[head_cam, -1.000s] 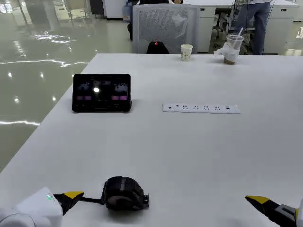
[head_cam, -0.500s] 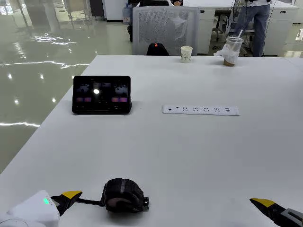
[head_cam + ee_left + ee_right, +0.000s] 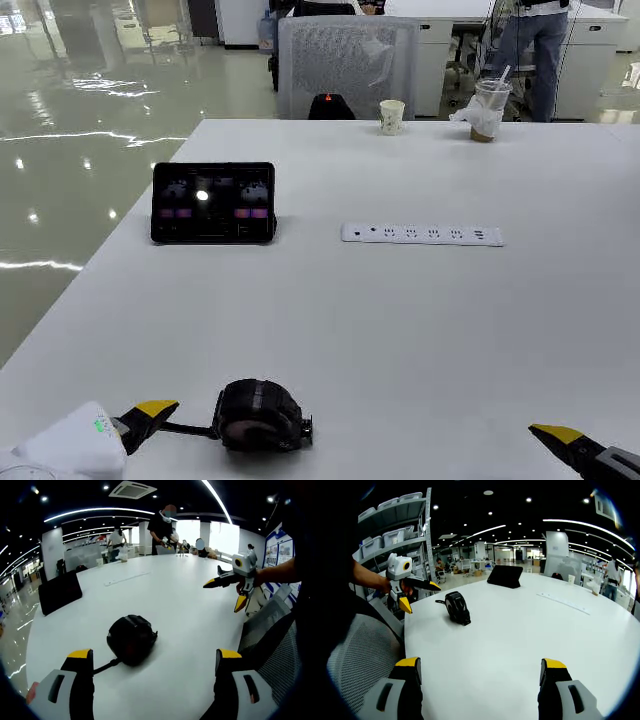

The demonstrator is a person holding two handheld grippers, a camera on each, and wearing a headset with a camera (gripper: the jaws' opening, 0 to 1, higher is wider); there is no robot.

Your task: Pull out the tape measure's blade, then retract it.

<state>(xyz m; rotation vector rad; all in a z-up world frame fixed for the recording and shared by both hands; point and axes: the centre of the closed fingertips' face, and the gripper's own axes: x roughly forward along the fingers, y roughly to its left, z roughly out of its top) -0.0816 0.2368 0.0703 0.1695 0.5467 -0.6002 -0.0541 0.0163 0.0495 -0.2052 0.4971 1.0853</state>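
The black tape measure [image 3: 260,415] lies on the white table [image 3: 400,320] near its front edge, blade fully in. A thin black strap runs from it toward my left gripper [image 3: 145,418], which sits just left of it with yellow tips. In the left gripper view the tape measure [image 3: 131,637] lies just ahead, between the wide-apart jaws of the left gripper [image 3: 154,656], which is open and not touching it. My right gripper [image 3: 560,437] hovers far to the right, open and empty. From the right gripper [image 3: 480,664], the tape measure [image 3: 457,607] lies well ahead on the left.
A dark tablet [image 3: 213,202] stands propped at the left. A white power strip [image 3: 421,234] lies mid-table. A paper cup [image 3: 392,116] and a plastic cup [image 3: 490,105] stand at the far edge, by a grey chair [image 3: 345,65]. A person [image 3: 540,40] stands behind.
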